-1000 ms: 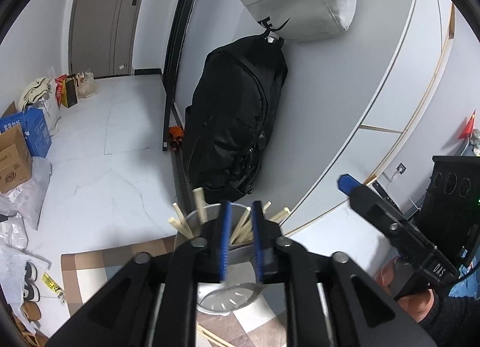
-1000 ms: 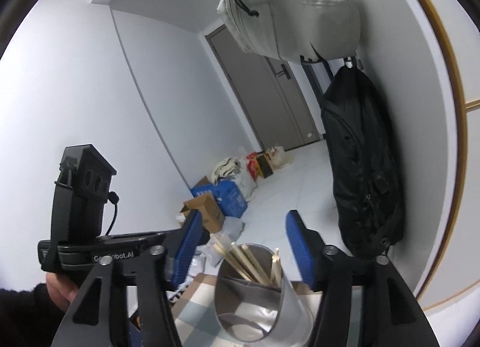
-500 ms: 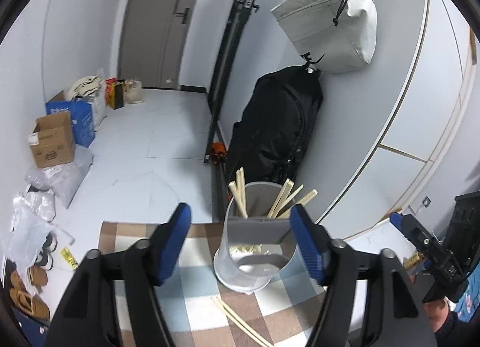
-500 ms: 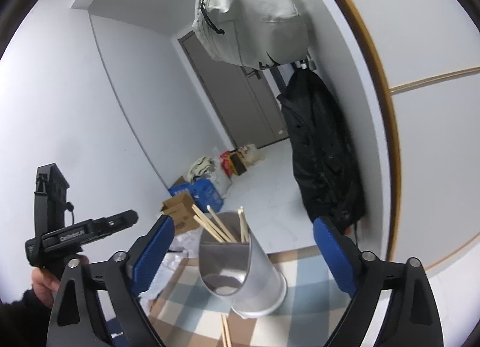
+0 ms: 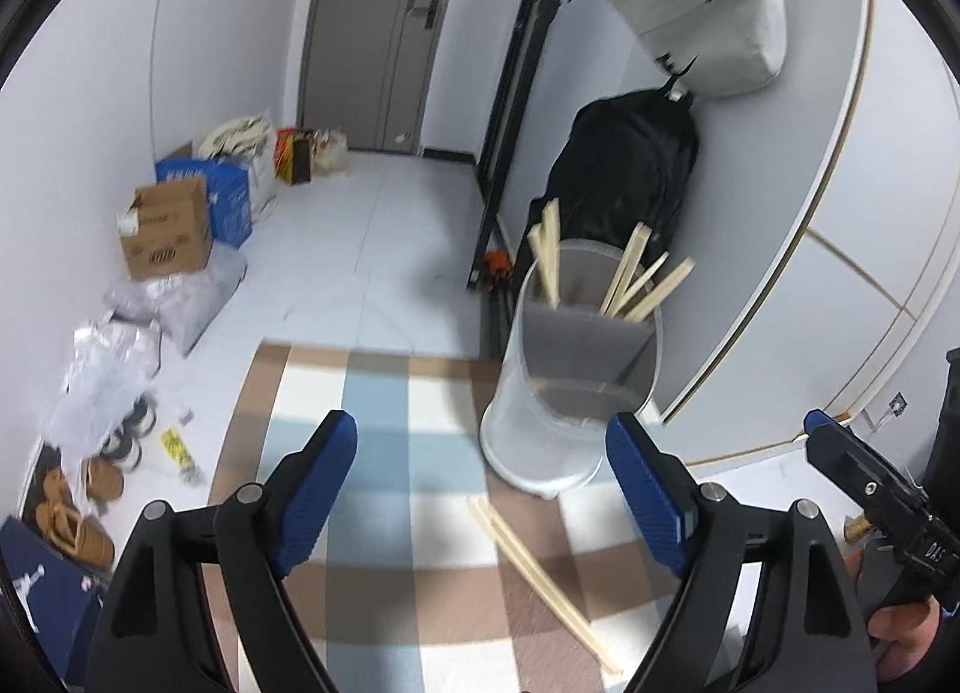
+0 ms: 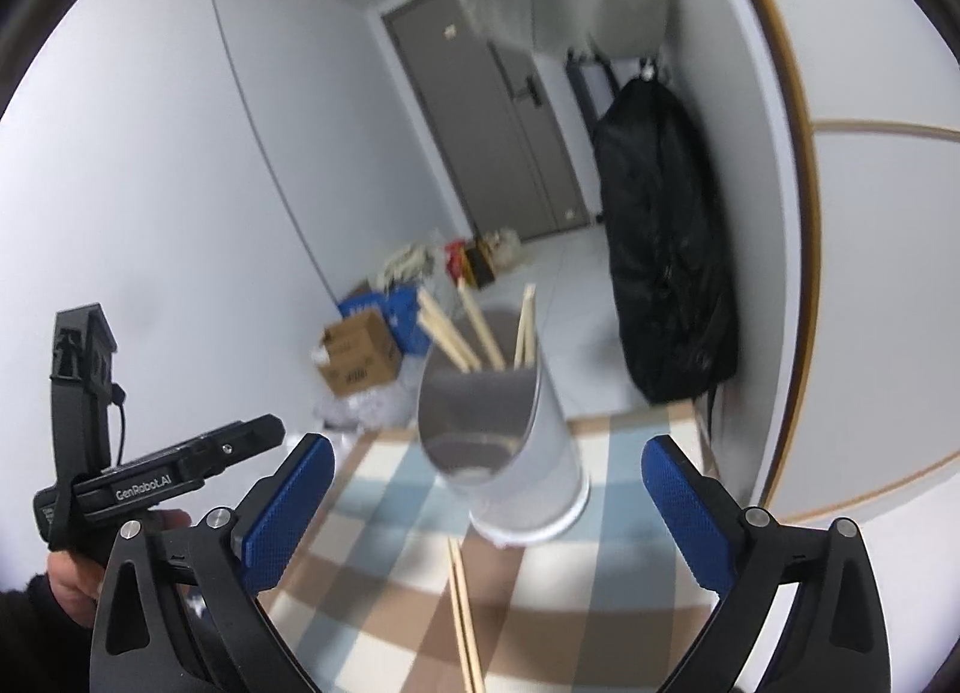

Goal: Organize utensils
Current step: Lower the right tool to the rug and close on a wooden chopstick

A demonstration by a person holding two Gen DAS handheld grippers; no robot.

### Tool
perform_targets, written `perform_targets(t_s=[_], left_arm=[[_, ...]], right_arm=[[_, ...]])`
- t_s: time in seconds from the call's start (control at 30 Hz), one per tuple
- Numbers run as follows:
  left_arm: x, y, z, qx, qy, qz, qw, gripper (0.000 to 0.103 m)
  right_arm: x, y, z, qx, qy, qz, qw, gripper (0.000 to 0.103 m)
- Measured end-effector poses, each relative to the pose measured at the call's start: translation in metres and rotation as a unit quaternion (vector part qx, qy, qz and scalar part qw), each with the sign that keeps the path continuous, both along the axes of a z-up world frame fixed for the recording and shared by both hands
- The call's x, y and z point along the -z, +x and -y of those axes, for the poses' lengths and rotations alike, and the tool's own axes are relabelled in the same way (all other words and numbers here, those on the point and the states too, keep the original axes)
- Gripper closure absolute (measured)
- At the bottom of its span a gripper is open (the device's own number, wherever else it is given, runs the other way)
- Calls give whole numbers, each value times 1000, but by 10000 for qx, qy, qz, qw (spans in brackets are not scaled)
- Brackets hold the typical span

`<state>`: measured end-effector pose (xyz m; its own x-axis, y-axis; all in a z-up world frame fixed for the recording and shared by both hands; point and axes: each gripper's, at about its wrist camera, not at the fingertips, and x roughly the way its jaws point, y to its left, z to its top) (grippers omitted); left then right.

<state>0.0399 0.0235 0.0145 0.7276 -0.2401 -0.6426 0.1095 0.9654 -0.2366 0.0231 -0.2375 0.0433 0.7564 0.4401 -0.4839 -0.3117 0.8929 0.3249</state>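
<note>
A translucent white utensil holder [image 5: 570, 381] stands on a checked cloth [image 5: 384, 453], with several wooden chopsticks [image 5: 636, 285] sticking out of its back compartment. It also shows in the right wrist view [image 6: 504, 441], blurred. A loose pair of chopsticks [image 5: 540, 567] lies on the cloth in front of the holder, also in the right wrist view [image 6: 465, 621]. My left gripper [image 5: 480, 489] is open and empty, just short of the holder. My right gripper [image 6: 486, 507] is open and empty, facing the holder. Each gripper shows at the edge of the other's view.
A black bag [image 5: 624, 177] and a grey bag [image 5: 708, 15] hang on the wall behind the holder. Cardboard and blue boxes [image 5: 174, 225], plastic bags and slippers [image 5: 72, 519] lie on the floor to the left. A grey door [image 5: 384, 27] is at the back.
My left gripper, nearly shut above the holder a second ago, has opened wide and pulled back and up. My right gripper has opened wider and drawn back from the holder.
</note>
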Motion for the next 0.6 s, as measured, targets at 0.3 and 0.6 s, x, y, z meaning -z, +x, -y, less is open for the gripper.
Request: perform_targets(t_s=[0.3, 0.6], left_arm=[[49, -4, -30, -361, 180, -616, 9973, 21], [55, -4, -53, -602, 27, -787, 9951, 21]], right_arm=[[71, 23, -67, -688, -1025, -970, 9876, 24], [127, 58, -111, -753, -1618, -1719, 9688, 50]])
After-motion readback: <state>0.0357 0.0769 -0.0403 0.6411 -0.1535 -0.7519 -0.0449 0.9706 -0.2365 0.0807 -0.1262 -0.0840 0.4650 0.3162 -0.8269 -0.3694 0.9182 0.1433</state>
